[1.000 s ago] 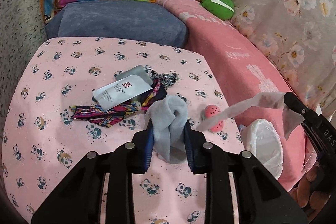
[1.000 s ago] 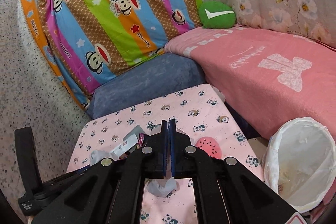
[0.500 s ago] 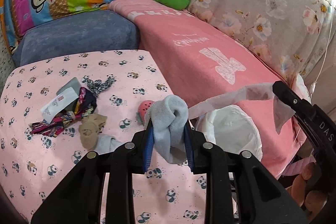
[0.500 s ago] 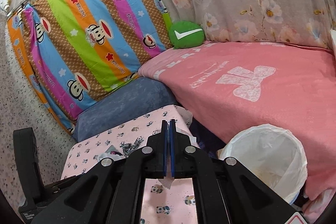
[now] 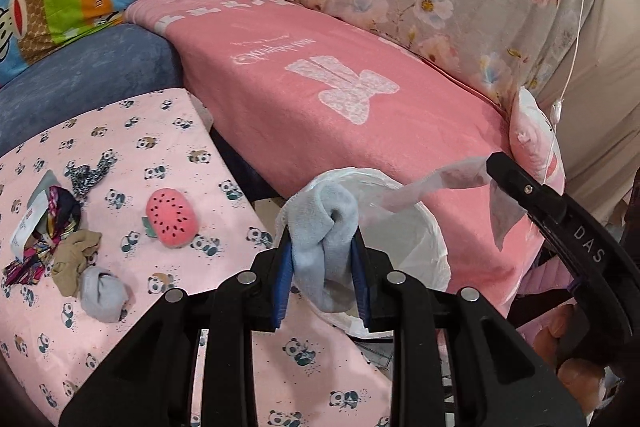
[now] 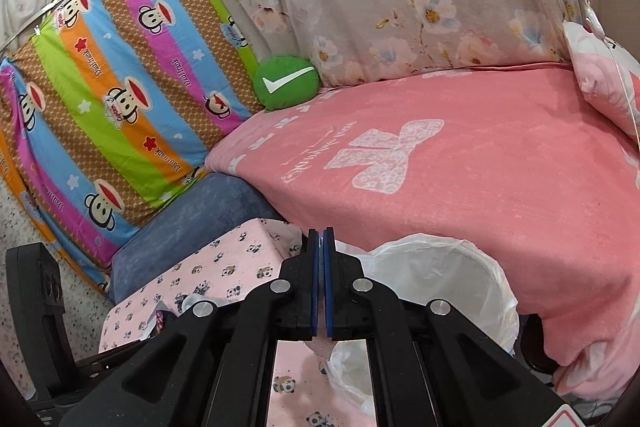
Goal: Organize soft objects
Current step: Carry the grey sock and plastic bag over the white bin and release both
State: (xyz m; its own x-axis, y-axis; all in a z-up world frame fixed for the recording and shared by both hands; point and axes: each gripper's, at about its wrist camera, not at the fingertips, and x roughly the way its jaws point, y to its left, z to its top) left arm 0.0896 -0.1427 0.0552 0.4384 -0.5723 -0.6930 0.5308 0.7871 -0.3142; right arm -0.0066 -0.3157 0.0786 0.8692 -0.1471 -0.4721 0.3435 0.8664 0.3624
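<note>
The left claw [image 5: 322,251] pinches a bundled grey sock [image 5: 324,227], held over the near rim of the white-lined bin [image 5: 424,251] beside the pink bed [image 5: 320,99]. At nine o'clock on the panda-print table [image 5: 168,131] lie another grey sock [image 5: 102,293], a tan sock [image 5: 76,257] and a watermelon plush [image 5: 170,217]. The right claw [image 6: 320,283], at three o'clock, is pressed together on a strip of tissue [image 5: 436,185].

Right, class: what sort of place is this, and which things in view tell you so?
Most likely a home bedroom or living corner: a pink blanket over a bed or couch, a green cushion, and patterned sheets hung behind.
</note>
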